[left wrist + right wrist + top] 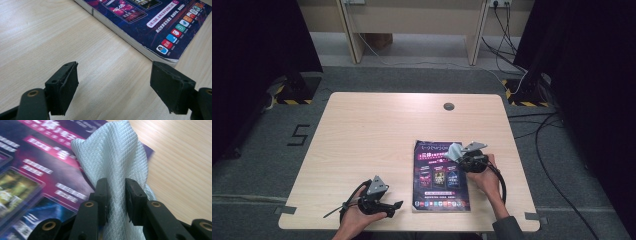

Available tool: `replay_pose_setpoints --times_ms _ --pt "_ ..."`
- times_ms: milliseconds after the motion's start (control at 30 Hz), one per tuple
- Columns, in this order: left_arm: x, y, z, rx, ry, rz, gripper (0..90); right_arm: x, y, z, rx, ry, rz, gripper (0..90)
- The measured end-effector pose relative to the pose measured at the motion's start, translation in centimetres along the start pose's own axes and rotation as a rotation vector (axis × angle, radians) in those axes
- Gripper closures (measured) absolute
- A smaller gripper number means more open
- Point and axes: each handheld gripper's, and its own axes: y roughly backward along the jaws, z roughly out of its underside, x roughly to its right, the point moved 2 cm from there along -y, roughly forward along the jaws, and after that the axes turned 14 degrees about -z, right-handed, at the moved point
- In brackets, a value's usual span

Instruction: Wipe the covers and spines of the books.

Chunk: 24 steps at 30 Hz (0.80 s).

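The surface (377, 135) is a light wooden top with rounded corners and a small round grey cap (449, 106) near its far edge. It stands on grey carpet (412, 80), and on the carpet at the left a dark mark like the number five (298, 135) is seen. Behind the surface there are pale wooden furniture legs (349, 35), and black cables (542, 135) run over the floor at the right. Dark curtains (257, 45) close both sides of the room, with yellow-black striped bases (292, 95) below them.

A magazine (441, 177) with a dark purple cover lies flat on the near right part of the surface. The right tool (462, 156) is over the far right corner of the magazine and pinches a pale grey cloth (115, 162) with a small diamond pattern; the cloth stands up between its jaws and hangs above the cover. The left tool (394, 209) is near the front edge of the surface, left of the magazine and apart from it. Its jaws are spread wide with bare wood between them.
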Motion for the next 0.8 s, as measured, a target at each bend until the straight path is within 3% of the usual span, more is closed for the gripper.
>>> replay_pose_setpoints --times_ms 167,267,300,333,400,633,733,800 --pt "-0.2 -0.1 0.0 -0.004 0.006 -0.012 21.7 -0.9 -0.1 -0.1 -0.011 0.039 -0.004 74.7" --pt "-0.5 -0.1 0.0 -0.004 0.012 -0.025 21.6 -2.7 -0.7 -0.5 -0.015 0.083 -0.054 74.6" --pt "-0.8 -0.2 0.0 -0.001 0.025 -0.030 21.1 -4.2 -1.1 -0.8 -0.007 0.100 -0.092 74.7" --pt "-0.8 -0.2 0.0 -0.001 0.025 -0.030 20.9 -4.2 -1.1 -0.8 -0.007 0.100 -0.092 74.7" --pt "-1.0 -0.1 0.0 0.003 0.035 -0.037 20.8 -6.1 -1.7 -1.2 -0.006 0.136 -0.147 74.3" --pt "-1.4 -0.2 0.0 -0.003 0.029 -0.068 20.8 -11.6 -2.9 -2.0 -0.020 0.244 -0.260 74.3" --pt "-1.4 -0.2 0.1 -0.006 0.028 -0.069 20.8 -12.8 -3.0 -2.0 -0.026 0.266 -0.273 74.3" --pt "-1.4 -0.2 0.0 -0.004 0.030 -0.071 20.9 -12.6 -3.0 -2.0 -0.023 0.276 -0.279 74.0"
